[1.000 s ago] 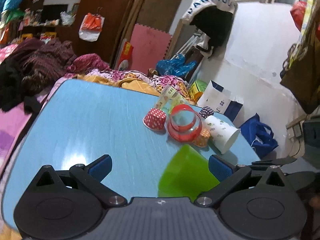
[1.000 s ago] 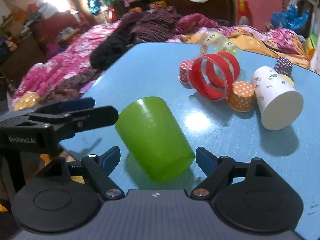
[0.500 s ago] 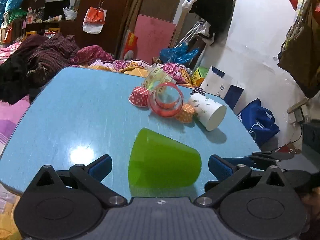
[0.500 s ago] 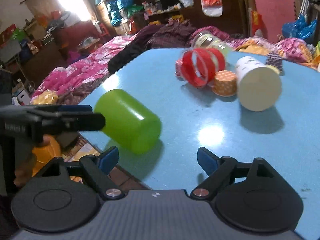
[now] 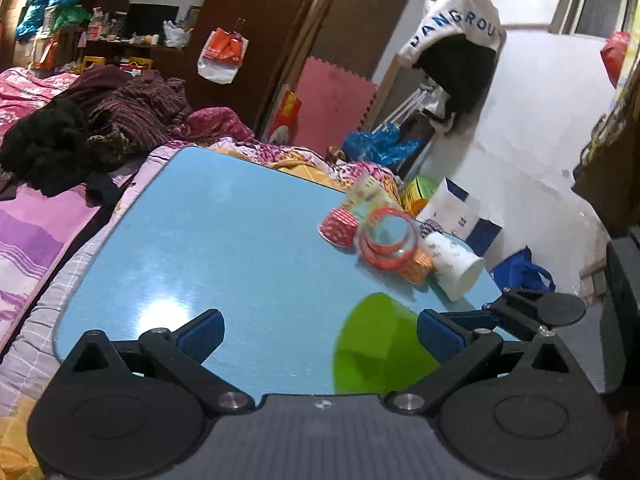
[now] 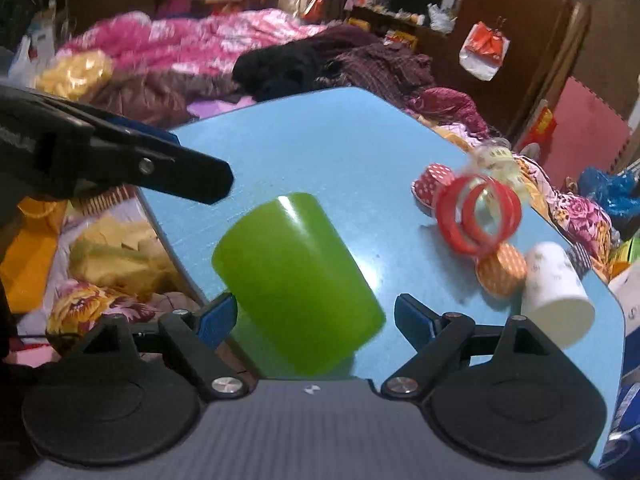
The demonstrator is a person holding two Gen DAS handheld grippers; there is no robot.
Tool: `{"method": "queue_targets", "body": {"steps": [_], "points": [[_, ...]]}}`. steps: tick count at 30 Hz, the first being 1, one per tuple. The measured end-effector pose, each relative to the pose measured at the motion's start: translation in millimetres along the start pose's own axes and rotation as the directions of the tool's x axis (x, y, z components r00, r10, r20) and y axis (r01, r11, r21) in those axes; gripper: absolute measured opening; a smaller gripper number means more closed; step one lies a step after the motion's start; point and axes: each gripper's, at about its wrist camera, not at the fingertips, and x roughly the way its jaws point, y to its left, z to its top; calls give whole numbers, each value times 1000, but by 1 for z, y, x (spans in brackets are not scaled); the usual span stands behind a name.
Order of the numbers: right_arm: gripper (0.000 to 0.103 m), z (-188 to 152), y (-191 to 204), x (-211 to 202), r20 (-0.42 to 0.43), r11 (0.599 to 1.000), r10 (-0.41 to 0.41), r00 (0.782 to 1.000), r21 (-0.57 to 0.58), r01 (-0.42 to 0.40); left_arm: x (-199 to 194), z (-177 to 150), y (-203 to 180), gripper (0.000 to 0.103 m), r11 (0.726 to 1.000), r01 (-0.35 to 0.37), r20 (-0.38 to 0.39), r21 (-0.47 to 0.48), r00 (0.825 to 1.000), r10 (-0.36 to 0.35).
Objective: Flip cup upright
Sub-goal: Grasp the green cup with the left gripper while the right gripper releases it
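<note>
**Green cup on its side at the near table edge**

Blue tabletop (image 5: 224,240) fills the middle of both views, bare and glossy over its left and far stretches. Bedding and heaped clothes (image 5: 120,120) press against its far and left edges. Its rounded near-left corner shows in the right wrist view, with floor clutter below.

Lying on its side close to that near edge is the green cup (image 6: 296,280), closed base toward the left, mouth toward the right; nothing can be seen inside it. Farther right sits a cluster: a clear jar with red bands (image 6: 478,216) on its side, a red dotted paper cup (image 6: 430,186), an orange dotted paper cup (image 6: 500,268) and a white paper cup (image 6: 556,292) tipped over. Their contents cannot be made out.

Right gripper (image 6: 316,318) has its fingers spread wide on either side of the green cup; its left blue pad (image 6: 218,316) is just beside the cup wall, contact unclear. Left gripper (image 5: 320,330) is likewise wide apart, holding nothing, with the cup (image 5: 376,348) near its right finger.
</note>
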Motion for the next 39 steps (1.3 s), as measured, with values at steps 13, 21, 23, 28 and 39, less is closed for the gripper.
{"method": "queue_targets", "body": {"steps": [13, 21, 23, 28, 39], "points": [[67, -20, -15, -2, 20, 988, 63, 998, 140, -65, 38, 0, -30, 103, 993, 104, -122, -49, 987, -109], [67, -33, -11, -6, 118, 987, 15, 993, 155, -34, 66, -4, -45, 103, 982, 12, -183, -188, 982, -47], [67, -35, -9, -6, 132, 989, 1, 991, 143, -20, 71, -4, -48, 100, 982, -4, -193, -190, 981, -33], [67, -37, -10, -6, 138, 990, 1, 990, 142, -21, 82, -6, -55, 90, 982, -27, -220, -185, 975, -14], [66, -32, -11, -5, 120, 987, 0, 993, 159, -19, 92, 9, -59, 85, 987, -59, -236, -147, 971, 23]]}}
